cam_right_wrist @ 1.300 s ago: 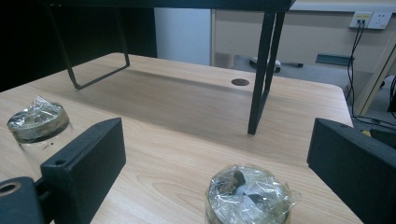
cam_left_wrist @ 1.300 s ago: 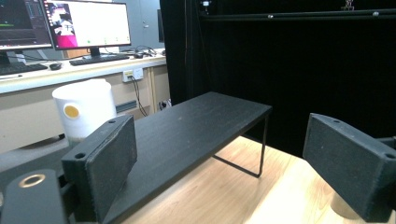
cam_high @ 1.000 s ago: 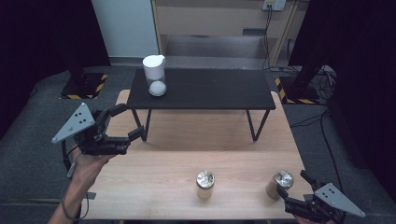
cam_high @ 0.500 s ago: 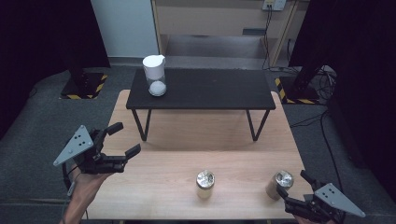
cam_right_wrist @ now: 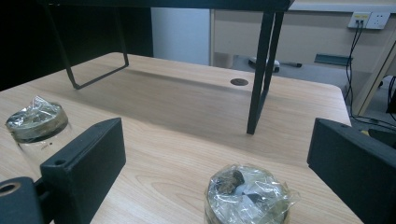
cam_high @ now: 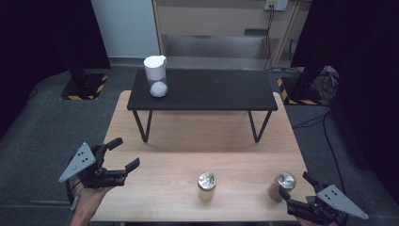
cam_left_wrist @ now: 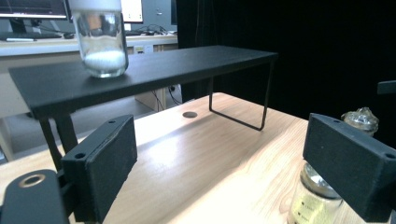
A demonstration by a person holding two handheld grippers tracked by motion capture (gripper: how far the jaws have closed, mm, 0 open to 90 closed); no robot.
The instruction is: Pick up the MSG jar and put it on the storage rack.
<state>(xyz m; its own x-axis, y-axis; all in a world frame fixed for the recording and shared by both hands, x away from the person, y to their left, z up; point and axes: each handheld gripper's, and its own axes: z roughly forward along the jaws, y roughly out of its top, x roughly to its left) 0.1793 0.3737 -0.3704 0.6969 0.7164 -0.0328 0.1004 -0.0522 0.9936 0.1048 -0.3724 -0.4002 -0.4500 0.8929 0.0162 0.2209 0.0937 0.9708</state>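
Two foil-capped jars stand on the wooden bench [cam_high: 155,127] — one mid-front [cam_high: 206,185], one at the right front [cam_high: 281,186]. One white-lidded jar [cam_high: 155,82] sits on the black stand [cam_high: 207,89] behind. Left gripper [cam_high: 121,157] hovers off the bench's left edge, fingers spread, empty. Right gripper [cam_high: 295,186] — fingers parted either side of the right jar, not gripping.

Pale matt wood table [cam_high: 164,141], matt black shelf [cam_high: 211,89], plastic-wrapped glass jars [cam_high: 207,186].

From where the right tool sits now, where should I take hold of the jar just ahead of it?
Grip the near jar around its round body below the crinkled film cover, coming in level from the person's side. It stands upright, centred ahead of the open right tool.
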